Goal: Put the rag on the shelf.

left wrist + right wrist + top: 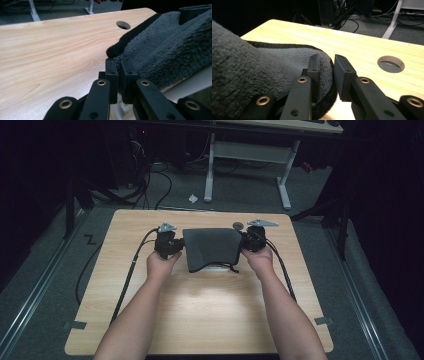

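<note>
Dark grey fleece cloth (pixel 211 249), folded, at table centre, held stretched between both grippers. Left gripper (pixel 119 75), at nine o'clock: jaws clamped on the cloth's edge. Right gripper (pixel 327 75), at three o'clock: jaws parted, hem between them, seemingly unpinched. Step judged: laying down; next, release. Pale wooden table (pixel 210 315), cable hole (pixel 391 63); dark room, grey carpet (pixel 40 265).

High view looks down; both gripper views skim close, sharing the table (pixel 210 315).
</note>
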